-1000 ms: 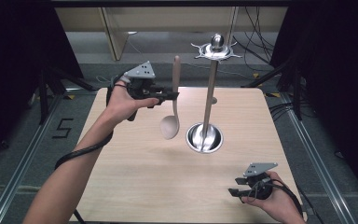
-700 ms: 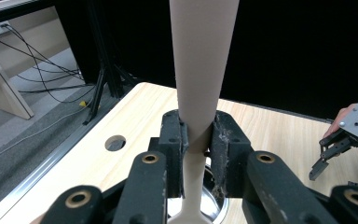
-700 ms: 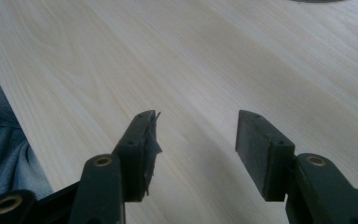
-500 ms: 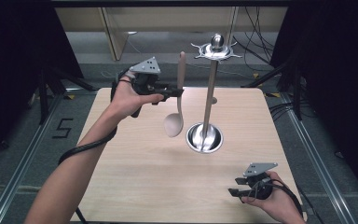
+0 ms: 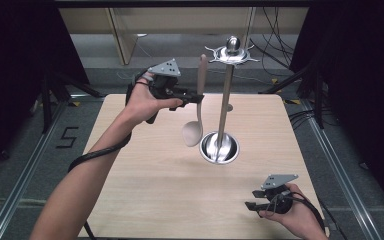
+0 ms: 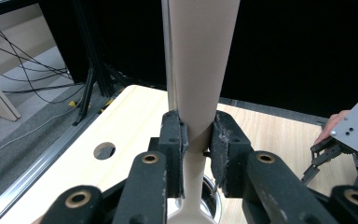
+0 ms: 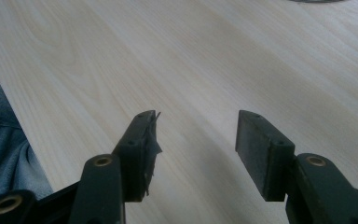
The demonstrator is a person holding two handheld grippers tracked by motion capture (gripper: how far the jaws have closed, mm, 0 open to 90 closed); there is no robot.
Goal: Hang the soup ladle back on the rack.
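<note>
left gripper (image 5: 196, 98) clamps a smooth beige spoon's (image 5: 194, 131) flat handle.

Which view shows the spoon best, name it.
The high view: the whole spoon hangs bowl-down from the left gripper, beside the stand. The left gripper view shows its handle clamped between the jaws, close up.

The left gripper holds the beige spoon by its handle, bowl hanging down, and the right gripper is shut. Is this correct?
Not quite: the right gripper is open, its jaws apart over the table, as the right gripper view shows. The left gripper does hold the spoon by its handle, bowl down.
</note>
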